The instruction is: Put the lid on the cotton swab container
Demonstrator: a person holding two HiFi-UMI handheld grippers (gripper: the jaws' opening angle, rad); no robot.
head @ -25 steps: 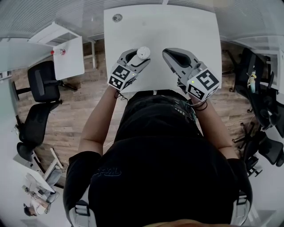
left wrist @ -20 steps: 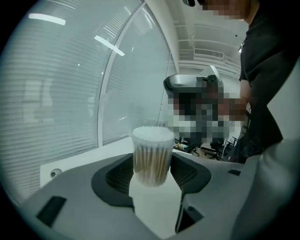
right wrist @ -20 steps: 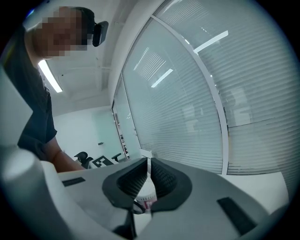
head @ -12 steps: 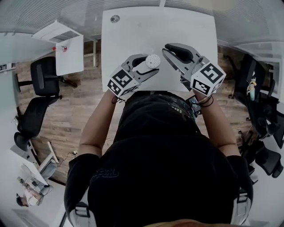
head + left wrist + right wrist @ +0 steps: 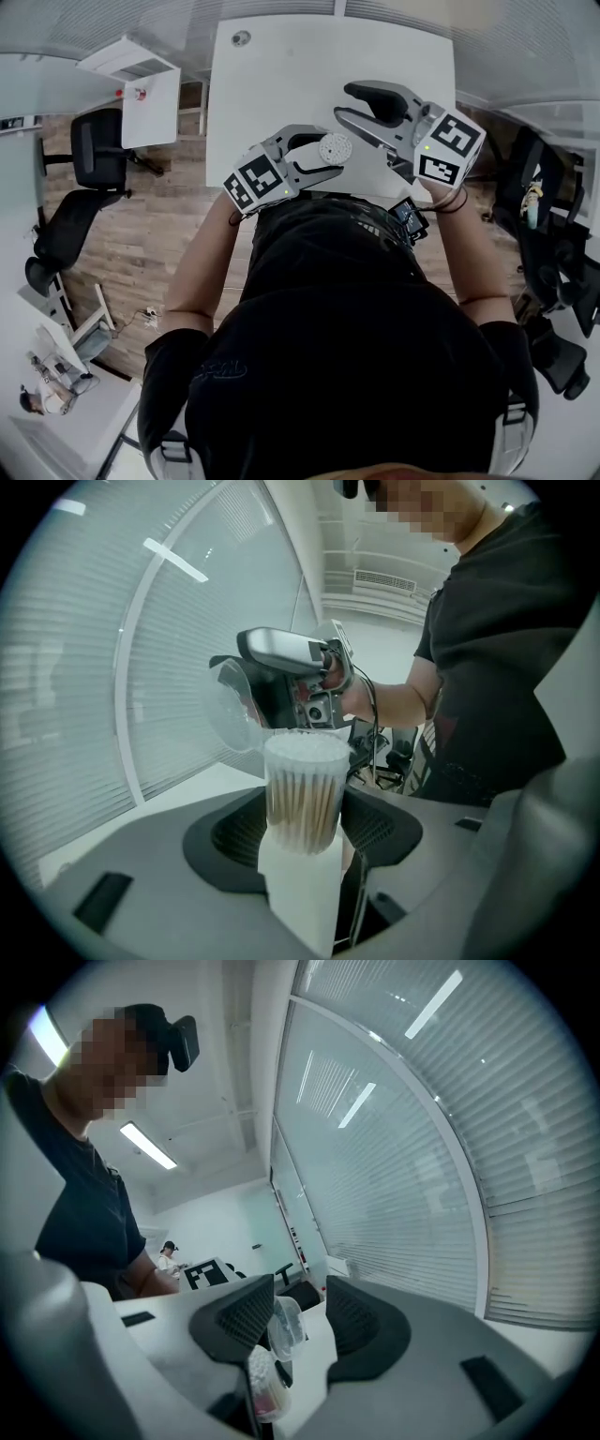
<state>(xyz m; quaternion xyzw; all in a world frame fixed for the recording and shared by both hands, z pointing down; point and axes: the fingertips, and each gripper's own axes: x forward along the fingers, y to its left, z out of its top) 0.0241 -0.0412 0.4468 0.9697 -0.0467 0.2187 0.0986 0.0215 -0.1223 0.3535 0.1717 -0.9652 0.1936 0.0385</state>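
We noted: left hand-held gripper (image 5: 333,153) clamped round cotton swab container (image 5: 302,794). Right hand-held gripper (image 5: 343,103): jaws had just been opening, stood wide, clear lid (image 5: 286,1327) between them.

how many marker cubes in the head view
2. One marker cube sits on the left claw, which grips the cotton swab container; the other on the right claw, whose jaws have just been opening with the lid between them. None seems hidden.

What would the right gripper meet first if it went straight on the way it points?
Probably the clear lid, already between its jaws, which have just been opening; then the cotton swab container.
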